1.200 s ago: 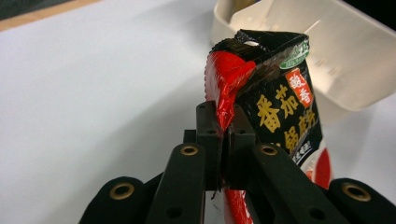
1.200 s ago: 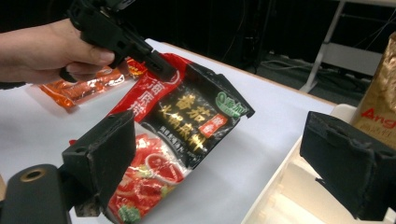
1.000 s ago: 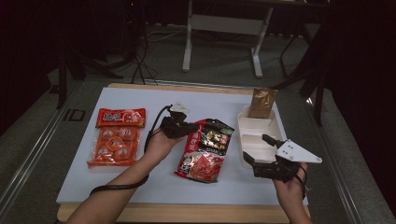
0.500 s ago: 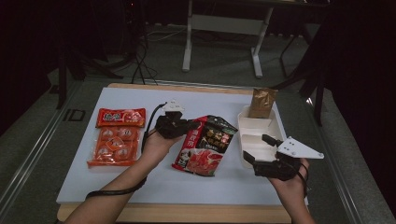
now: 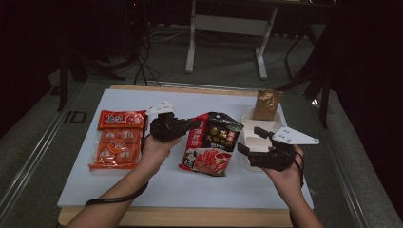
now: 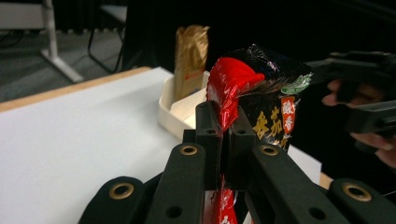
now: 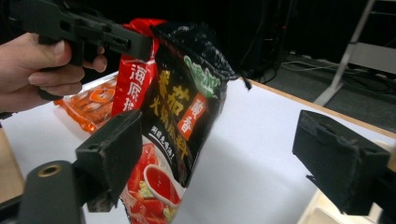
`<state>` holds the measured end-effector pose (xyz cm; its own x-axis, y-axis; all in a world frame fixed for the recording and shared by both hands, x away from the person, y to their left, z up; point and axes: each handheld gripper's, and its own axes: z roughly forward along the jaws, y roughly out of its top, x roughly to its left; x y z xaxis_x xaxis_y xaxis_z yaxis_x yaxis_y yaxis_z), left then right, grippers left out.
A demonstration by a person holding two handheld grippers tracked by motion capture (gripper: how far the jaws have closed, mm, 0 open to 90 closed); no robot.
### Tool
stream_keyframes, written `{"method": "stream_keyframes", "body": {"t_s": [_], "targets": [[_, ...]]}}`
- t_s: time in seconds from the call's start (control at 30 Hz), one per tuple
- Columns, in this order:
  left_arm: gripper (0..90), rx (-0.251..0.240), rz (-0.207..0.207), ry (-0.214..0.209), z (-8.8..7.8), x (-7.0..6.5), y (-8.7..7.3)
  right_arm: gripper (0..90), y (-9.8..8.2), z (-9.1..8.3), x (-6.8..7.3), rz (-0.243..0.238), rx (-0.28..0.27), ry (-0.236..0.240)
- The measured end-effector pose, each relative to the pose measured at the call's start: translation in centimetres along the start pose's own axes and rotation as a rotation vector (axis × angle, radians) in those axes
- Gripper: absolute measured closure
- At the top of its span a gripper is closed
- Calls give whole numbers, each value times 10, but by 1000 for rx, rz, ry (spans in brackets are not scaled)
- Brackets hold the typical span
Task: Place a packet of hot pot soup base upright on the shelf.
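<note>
Left gripper view: jaws pinch packet.

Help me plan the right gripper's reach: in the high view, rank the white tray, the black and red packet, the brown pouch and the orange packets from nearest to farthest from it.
1. White tray: right beside the right gripper, just behind it.
2. Black and red packet: to its left, held up by the left gripper.
3. Brown pouch: at the tray's far end.
4. Orange packets: far left of the table.
</note>
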<state>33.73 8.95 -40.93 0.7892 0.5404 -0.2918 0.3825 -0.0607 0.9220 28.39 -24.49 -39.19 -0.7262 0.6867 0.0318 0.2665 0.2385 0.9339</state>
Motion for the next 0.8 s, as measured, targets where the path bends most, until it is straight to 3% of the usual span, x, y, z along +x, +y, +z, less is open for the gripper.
{"method": "stream_keyframes", "body": {"t_s": [0.13,0.27,0.37,0.53,0.7,0.73,0.8], "targets": [[871,-14,-7,-3,-2,-3,-1,236,5,11,1,2,9,24],[870,-33,-2,-4,-3,-7,0,308,8,22,-2,42,18,62],[870,-47,-6,-10,-3,-10,1,424,10,27,-3,41,27,78],[870,-56,-5,-18,-1,-13,0,601,13,29,-1,45,32,95],[868,-55,5,-31,0,-14,0,707,16,28,-1,41,30,84],[867,-50,2,-37,0,-14,0,744,18,26,-4,52,33,116],[865,-40,7,-37,0,-13,2,760,19,25,-5,55,39,135]]}}
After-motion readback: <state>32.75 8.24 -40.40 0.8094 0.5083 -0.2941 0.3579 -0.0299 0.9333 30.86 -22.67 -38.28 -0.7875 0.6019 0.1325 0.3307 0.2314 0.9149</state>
